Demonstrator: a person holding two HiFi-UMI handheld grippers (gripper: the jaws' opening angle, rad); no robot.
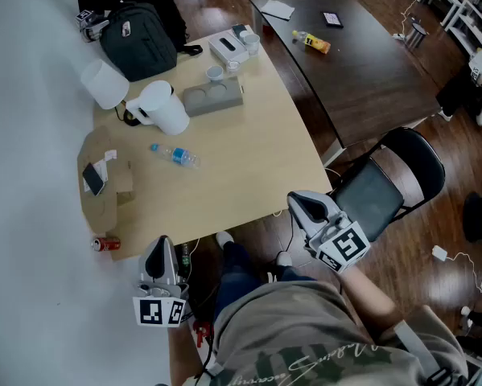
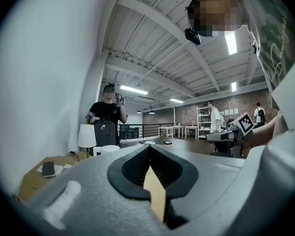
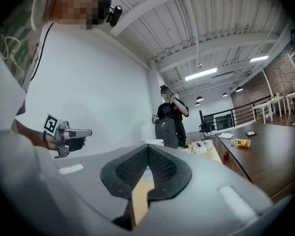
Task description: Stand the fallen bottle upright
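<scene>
Clear plastic bottle (image 1: 176, 156) lies fallen on table (image 1: 257, 135), well ahead of left gripper (image 1: 162, 246) and right gripper (image 1: 300, 201), both closed and empty.

1. The table (image 1: 257, 167) has a pale, wood-look top, smooth and matt.
2. The bottle (image 1: 176, 155) on the table's left half is clear glossy plastic with a blue label.
3. The backpack (image 1: 138, 40) by the far left corner is dark matt cloth.
4. The brown sheet (image 1: 104, 185) at the left edge looks like matt cardboard.
5. The floor (image 1: 434, 240) is dark wood planks with a slight sheen.
6. The left gripper (image 2: 148, 168) and right gripper (image 3: 146, 173) have matt grey plastic shells and black ribbed pads (image 2: 132, 167).
</scene>
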